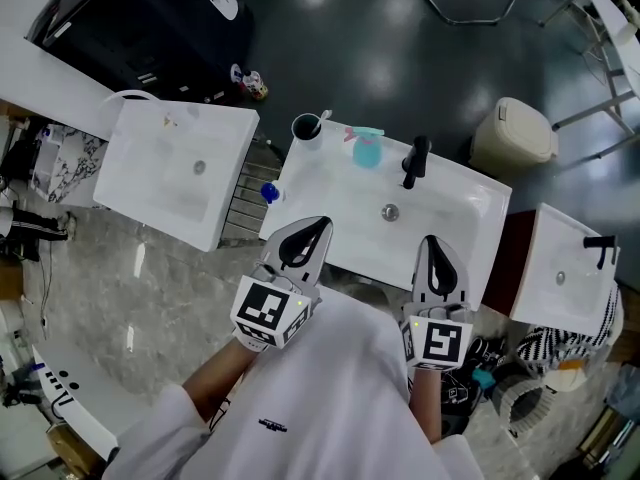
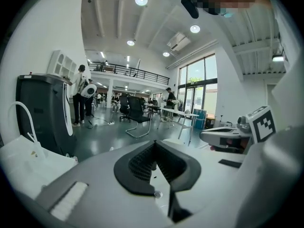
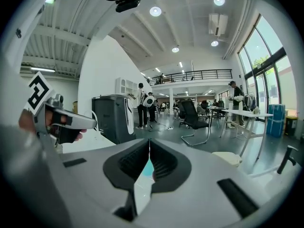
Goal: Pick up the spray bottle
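At far left a black cabinet (image 1: 150, 18) stands on the dark floor (image 1: 340, 58) behind a white sink (image 1: 150, 183). A gap parts this from the middle sink (image 1: 470, 208), and a small blue thing (image 1: 268, 193) sits at the middle sink's left edge. The left hand-held gripper (image 1: 314, 228) hovers over the near left rim, jaws closed together with nothing between them. On the back rim stands a cup (image 1: 307, 126) with a thin stick in it. Just to its right sits the teal spray bottle (image 1: 366, 149), and neither gripper touches it. A black tap (image 1: 415, 160) rises close on the bottle's right, so cup and tap flank it. The drain (image 1: 390, 211) lies in the basin in front. The right hand-held gripper (image 1: 433, 243) hovers over the near rim, jaws narrow, tip to tip and empty; the bottle's teal shows through the slit behind its tips. Further right are a beige bin (image 1: 512, 136) and a third sink (image 1: 560, 278). The marker cubes (image 1: 268, 310) carry black-and-white squares, no letters. The shirt print (image 1: 272, 426) is too small to read.
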